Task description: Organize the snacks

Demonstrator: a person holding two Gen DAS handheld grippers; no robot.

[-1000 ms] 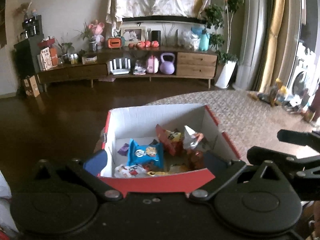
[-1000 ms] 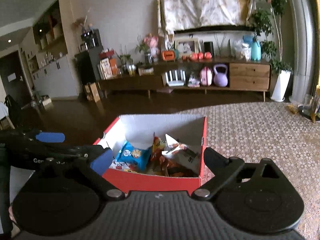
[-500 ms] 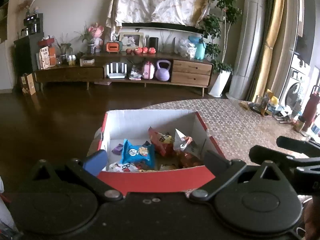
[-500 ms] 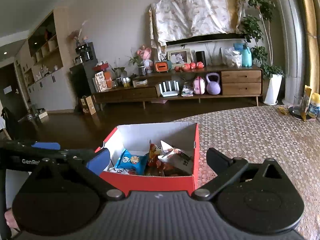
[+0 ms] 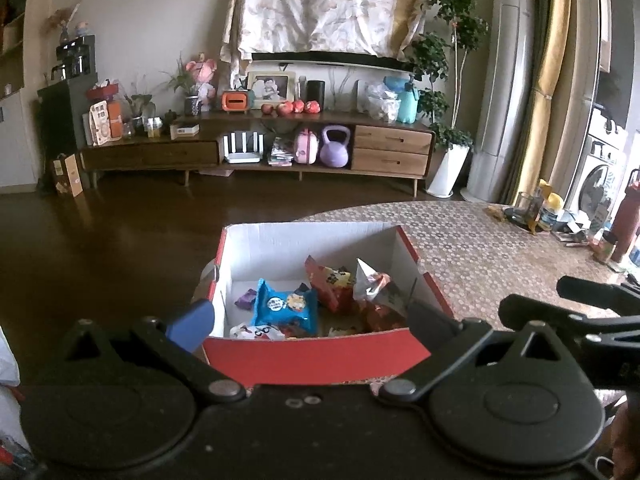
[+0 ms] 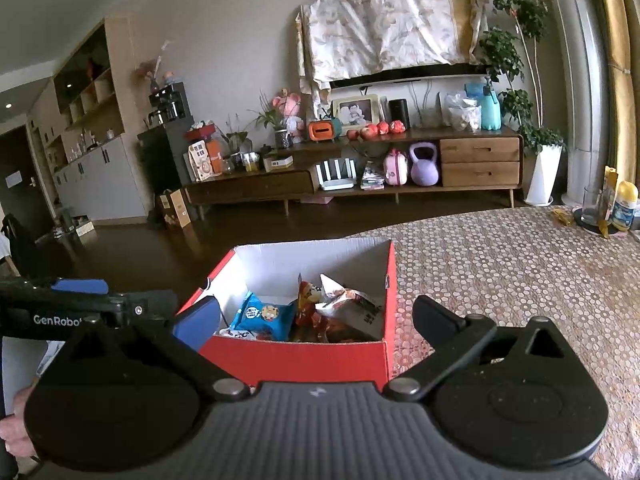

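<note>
a: where's the box (image 5: 316,356)?
b: red w/ white inside, sitting on the surface (image 5: 472,240) near its left edge, right in front of both tools. top is open.
a: what's in it?
b: snacks. blue packet (image 5: 286,306) near the front left, leaning up. red-orange packet (image 5: 330,280) just beside it to the right, standing tilted. silver crumpled bag (image 5: 374,286) next to that, by the right wall. small purple sweet (image 5: 245,299) on the box floor at back left. white wrapper (image 5: 256,331) against the front wall.
a: left tool (image 5: 308,316)?
b: spread wide, nothing in it. blue pad (image 5: 191,322) sits outside the box's left wall, the dark finger (image 5: 432,322) over the right front corner.
a: right tool (image 6: 316,318)?
b: also wide, empty. blue pad (image 6: 198,326) by the left front corner, the other finger (image 6: 438,316) outside the right wall, over the surface.
a: do they see each other?
b: yes, the left tool shows at the left edge of the right view, the right tool at the right edge of the left view.
a: further out?
b: bottles (image 6: 624,210) and a glass (image 6: 591,205) at the far right of the surface. beyond it dark floor (image 5: 100,240), a long low cabinet (image 5: 256,152) w/ a purple kettlebell (image 5: 335,153), apples (image 5: 290,107) on top, a potted tree (image 5: 448,80).
</note>
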